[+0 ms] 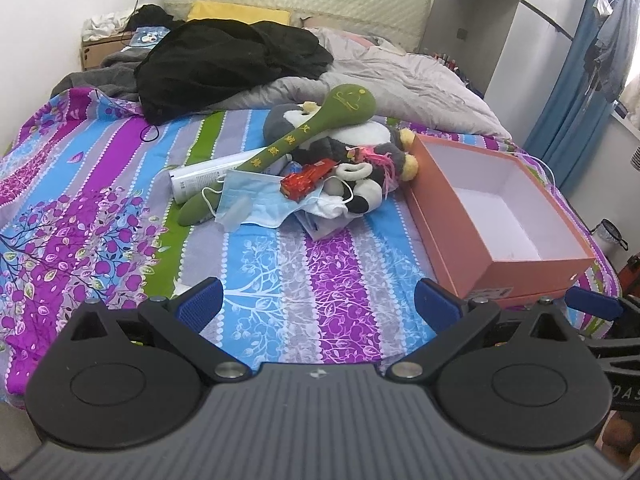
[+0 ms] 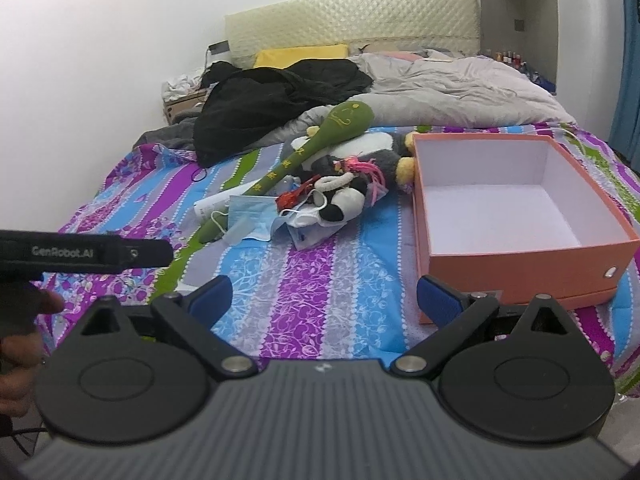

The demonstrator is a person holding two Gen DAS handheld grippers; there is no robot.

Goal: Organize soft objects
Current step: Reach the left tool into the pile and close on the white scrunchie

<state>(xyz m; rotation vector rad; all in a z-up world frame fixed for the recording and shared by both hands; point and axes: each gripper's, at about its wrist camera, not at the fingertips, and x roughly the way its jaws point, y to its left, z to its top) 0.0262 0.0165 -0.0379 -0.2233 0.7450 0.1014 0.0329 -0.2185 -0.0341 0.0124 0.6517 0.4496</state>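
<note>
A heap lies mid-bed: a green plush mallet (image 1: 320,124) (image 2: 320,140), a grey-and-white penguin plush (image 1: 368,140) (image 2: 372,148), a small cow plush (image 1: 360,188) (image 2: 344,198), blue face masks (image 1: 260,196) (image 2: 252,216), a red packet (image 1: 308,178) and a white tube (image 1: 204,178). An empty orange box (image 1: 496,276) (image 2: 520,272) stands to its right. My left gripper (image 1: 318,304) is open and empty, well short of the heap. My right gripper (image 2: 324,300) is open and empty, its right finger beside the box's near corner.
The striped floral bedsheet (image 1: 280,280) covers the bed. Black clothing (image 1: 224,64) and a grey duvet (image 1: 400,80) lie at the far end before the headboard. A cardboard box (image 1: 100,50) stands far left. Blue curtains (image 1: 580,80) hang at right. The left hand's gripper strap (image 2: 80,252) shows at left.
</note>
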